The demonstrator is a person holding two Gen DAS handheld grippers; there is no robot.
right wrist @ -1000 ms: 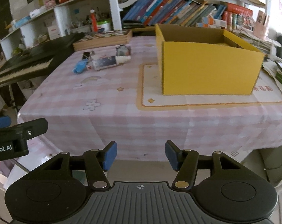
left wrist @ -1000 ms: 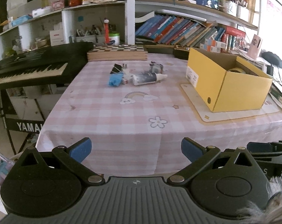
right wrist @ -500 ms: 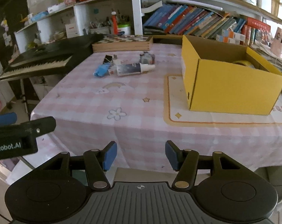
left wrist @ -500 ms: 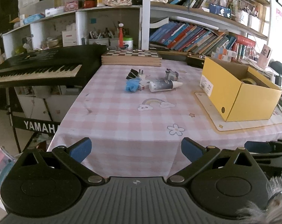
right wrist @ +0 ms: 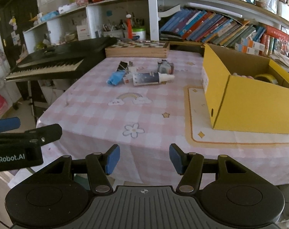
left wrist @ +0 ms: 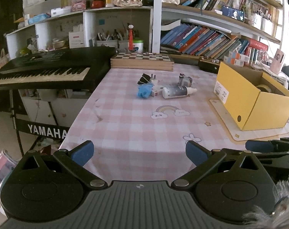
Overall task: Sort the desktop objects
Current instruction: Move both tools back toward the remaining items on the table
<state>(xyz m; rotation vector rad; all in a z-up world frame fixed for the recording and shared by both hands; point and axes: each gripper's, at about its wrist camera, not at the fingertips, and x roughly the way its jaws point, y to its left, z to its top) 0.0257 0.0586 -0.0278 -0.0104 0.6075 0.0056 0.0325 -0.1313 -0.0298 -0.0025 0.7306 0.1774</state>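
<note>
A small heap of objects lies mid-table: a blue crumpled item (left wrist: 144,90) (right wrist: 115,77), a white bottle on its side (left wrist: 178,92) (right wrist: 151,77), black binder clips (left wrist: 144,78) (right wrist: 121,65), a white charger plug (left wrist: 154,80) and a small grey bottle (left wrist: 185,80) (right wrist: 164,66). An open yellow box (left wrist: 247,99) (right wrist: 245,95) stands at the right with a tape roll (right wrist: 265,77) inside. My left gripper (left wrist: 139,151) is open and empty, short of the table's near edge. My right gripper (right wrist: 144,158) is also open and empty over that edge.
A pink checked tablecloth (left wrist: 140,122) covers the table. A black keyboard (left wrist: 45,72) stands at the left, a wooden chessboard box (left wrist: 142,62) at the back, and crowded shelves of books (left wrist: 201,40) behind. A cream mat (right wrist: 198,114) lies under the box.
Both grippers have drawn back from the table and tilted up a little, so the heap and the yellow box look smaller and lower. Neither gripper's jaws have changed.
</note>
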